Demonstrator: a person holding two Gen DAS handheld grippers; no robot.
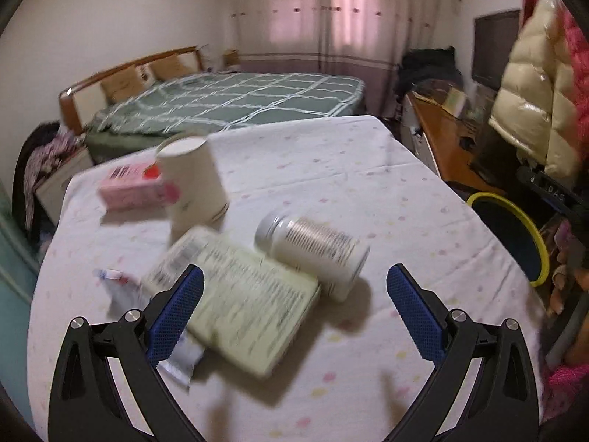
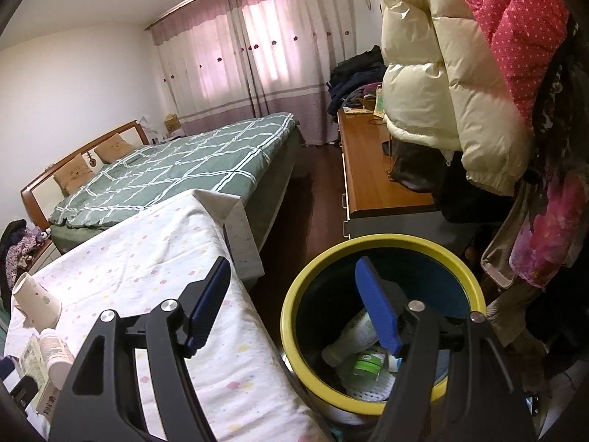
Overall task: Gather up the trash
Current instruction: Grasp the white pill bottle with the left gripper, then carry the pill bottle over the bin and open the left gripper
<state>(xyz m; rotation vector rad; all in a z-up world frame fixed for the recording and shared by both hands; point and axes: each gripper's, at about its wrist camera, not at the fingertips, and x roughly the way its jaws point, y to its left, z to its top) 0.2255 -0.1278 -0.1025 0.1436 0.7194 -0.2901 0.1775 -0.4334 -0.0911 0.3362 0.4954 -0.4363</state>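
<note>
In the left wrist view my left gripper (image 1: 294, 276) is open and empty, just above a pale green box (image 1: 239, 298) and a white bottle (image 1: 313, 250) lying on its side. Beyond them are a paper cup (image 1: 193, 180), a pink box (image 1: 134, 184) and a small wrapper (image 1: 121, 287), all on the cloth-covered table (image 1: 331, 169). In the right wrist view my right gripper (image 2: 294, 269) is open and empty over the yellow-rimmed trash bin (image 2: 291, 316), which holds a white bottle (image 2: 353, 335) and a green-lidded jar (image 2: 366, 364).
The bin (image 1: 530, 232) stands on the floor off the table's right edge. A green bed (image 2: 176, 162) lies behind the table. A wooden desk (image 2: 371, 169) and hanging coats (image 2: 441, 84) crowd the right side.
</note>
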